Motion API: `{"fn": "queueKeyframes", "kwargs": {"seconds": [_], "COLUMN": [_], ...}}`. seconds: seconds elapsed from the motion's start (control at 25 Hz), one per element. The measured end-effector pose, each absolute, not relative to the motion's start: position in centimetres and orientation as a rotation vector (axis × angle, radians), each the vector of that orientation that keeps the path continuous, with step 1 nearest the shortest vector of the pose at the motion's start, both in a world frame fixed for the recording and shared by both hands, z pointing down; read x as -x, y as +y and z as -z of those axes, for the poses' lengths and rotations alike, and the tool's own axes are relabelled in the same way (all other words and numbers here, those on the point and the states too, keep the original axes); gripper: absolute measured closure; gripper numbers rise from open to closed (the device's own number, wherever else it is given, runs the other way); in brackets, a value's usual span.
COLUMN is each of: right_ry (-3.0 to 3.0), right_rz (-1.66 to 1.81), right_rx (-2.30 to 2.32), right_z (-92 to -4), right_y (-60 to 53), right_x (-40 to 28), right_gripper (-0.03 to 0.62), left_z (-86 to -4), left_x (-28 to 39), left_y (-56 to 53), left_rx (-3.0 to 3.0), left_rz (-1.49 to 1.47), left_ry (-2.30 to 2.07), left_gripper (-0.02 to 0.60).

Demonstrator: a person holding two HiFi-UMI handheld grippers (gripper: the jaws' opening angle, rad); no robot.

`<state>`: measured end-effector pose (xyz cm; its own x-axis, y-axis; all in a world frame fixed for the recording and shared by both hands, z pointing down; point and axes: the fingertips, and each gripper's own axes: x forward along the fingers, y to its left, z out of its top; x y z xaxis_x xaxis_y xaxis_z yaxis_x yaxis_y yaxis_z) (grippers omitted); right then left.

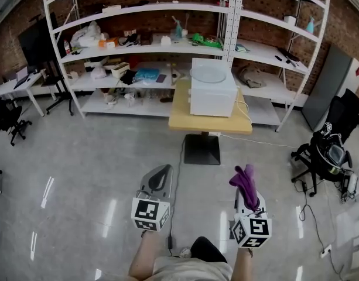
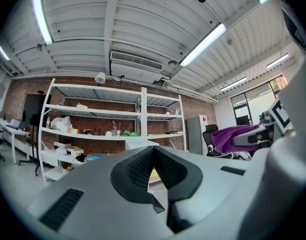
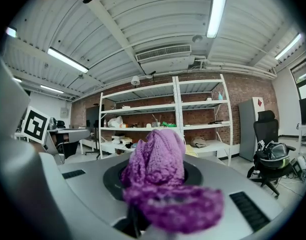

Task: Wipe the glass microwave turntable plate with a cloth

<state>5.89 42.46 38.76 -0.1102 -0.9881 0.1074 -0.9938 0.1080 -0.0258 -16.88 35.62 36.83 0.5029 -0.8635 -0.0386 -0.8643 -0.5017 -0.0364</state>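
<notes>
The round glass turntable plate (image 1: 208, 75) lies on top of a white microwave (image 1: 213, 93), far ahead of both grippers. My right gripper (image 1: 248, 187) is shut on a purple knitted cloth (image 1: 244, 182), which bunches up over the jaws and hides their tips (image 3: 160, 171). My left gripper (image 1: 159, 174) is shut with nothing in it, its dark pads (image 2: 143, 169) meeting in a point. Both grippers hang over the floor, well short of the table. The cloth (image 2: 235, 136) also shows at the right of the left gripper view.
The microwave stands on a small wooden table (image 1: 182, 119) with a black base (image 1: 201, 150). White shelving (image 1: 167, 45) full of clutter runs behind it. An office chair with gear (image 1: 328, 151) stands at the right, with cables (image 1: 305, 206) on the glossy floor.
</notes>
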Motion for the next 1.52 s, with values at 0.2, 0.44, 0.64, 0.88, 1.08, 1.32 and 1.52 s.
{"fn": "queueKeyframes", "kwargs": {"seconds": [0.2, 0.44, 0.64, 0.88, 1.08, 1.32, 1.52], "right_ry": [-2.269, -2.276, -2.269, -2.311, -2.339, -2.387, -2.392], "right_rz": [-0.155, -0.167, -0.139, -0.056, -0.044, -0.017, -0.045], "right_rx": [-2.048, -2.088, -2.091, -2.041, -1.996, -1.942, -1.95], "right_z": [-39.0, -39.6, -39.8, -37.8, -37.3, -36.8, -37.3], "right_y": [40.9, 36.2, 28.2, 16.2, 6.6, -0.5, -4.7], "right_x": [-6.2, -8.7, -10.8, -12.7, -14.0, -14.0, -15.2], "right_gripper": [0.537, 0.537, 0.537, 0.537, 0.537, 0.537, 0.537], "left_z": [-36.8, -37.5, -37.8, -37.2, -36.0, -35.4, -35.3], "left_x": [16.4, 13.4, 11.2, 8.7, 6.4, 6.7, 7.1], "left_y": [33.3, 29.0, 21.8, 9.9, 1.5, -5.2, -10.2], "left_rx": [2.7, 2.723, 2.714, 2.69, 2.666, 2.635, 2.616], "left_rz": [-0.031, -0.012, -0.013, 0.021, 0.011, 0.012, 0.015], "left_ry": [1.533, 1.481, 1.465, 1.485, 1.487, 1.544, 1.596], "left_gripper": [0.58, 0.58, 0.58, 0.58, 0.58, 0.58, 0.58]}}
